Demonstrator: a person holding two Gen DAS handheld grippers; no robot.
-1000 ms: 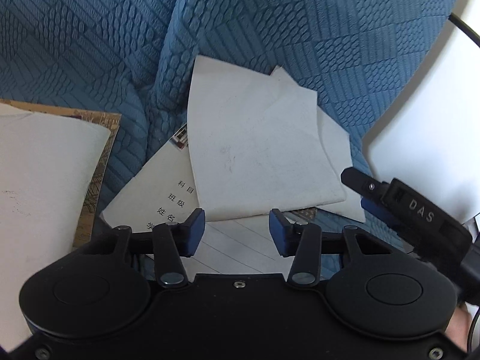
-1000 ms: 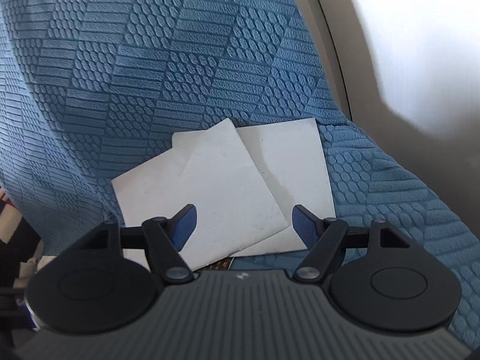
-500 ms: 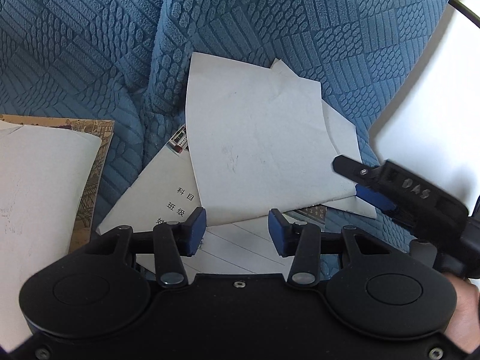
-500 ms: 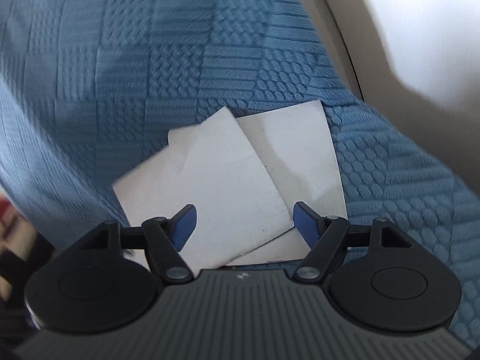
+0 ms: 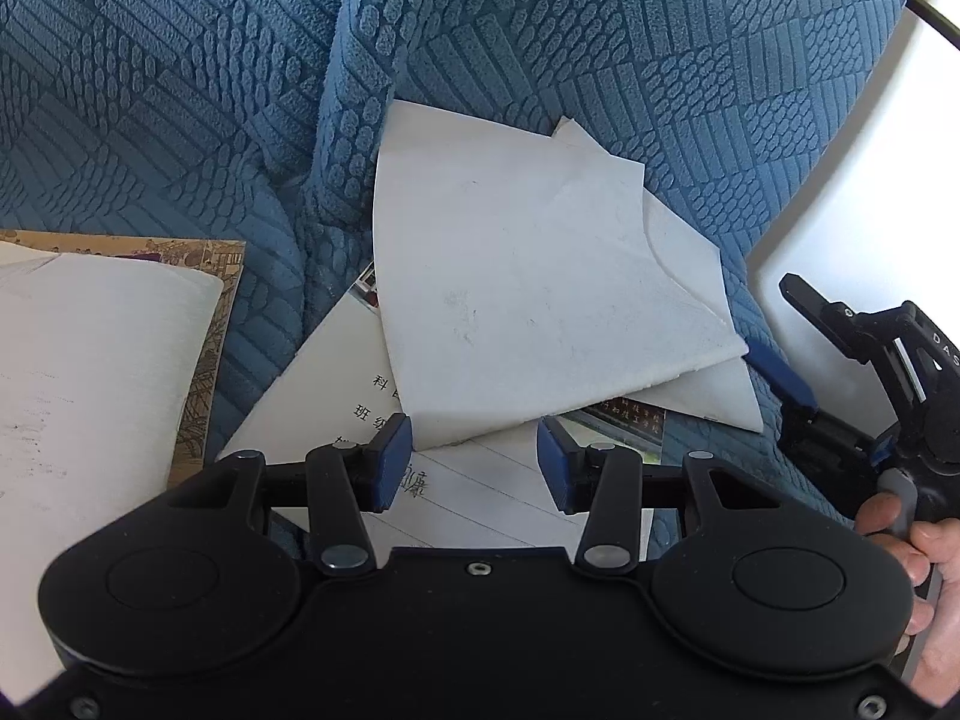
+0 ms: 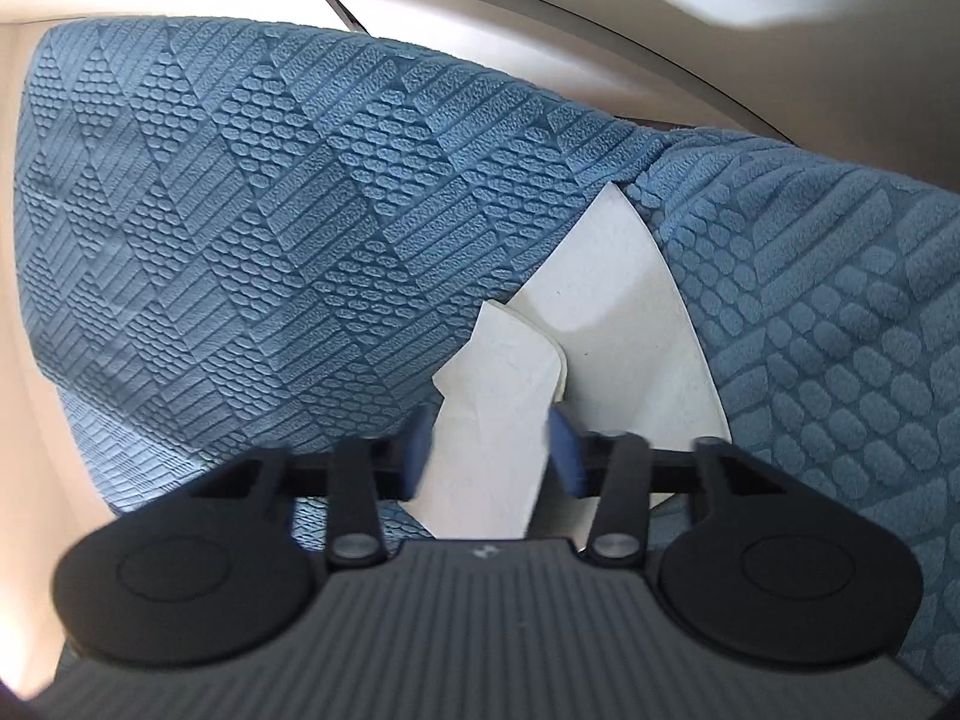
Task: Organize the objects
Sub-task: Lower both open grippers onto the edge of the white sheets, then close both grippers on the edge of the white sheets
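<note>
Several white sheets (image 5: 528, 300) lie overlapping on a blue textured sofa cover (image 5: 180, 90), on top of a lined exercise book (image 5: 336, 396) with printed characters. My left gripper (image 5: 474, 456) hovers open over the sheets' near edge, and its pads touch nothing. My right gripper (image 5: 774, 324) comes in from the right at the sheets' right corner, rolled on its side. In the right wrist view its jaws (image 6: 489, 450) are closing, with the white sheets' edge (image 6: 498, 396) standing between the blurred pads. The pads do not clearly press on the paper.
Another white sheet (image 5: 90, 390) rests on a brown illustrated book (image 5: 204, 312) at the left. A printed booklet (image 5: 624, 420) peeks out under the pile. A pale armrest (image 5: 870, 180) borders the right side. A person's hand (image 5: 924, 552) holds the right gripper's handle.
The right gripper has rolled onto its side and moved down to the sheets' right corner, and its jaws have narrowed around the paper's edge. The left gripper has stayed put.
</note>
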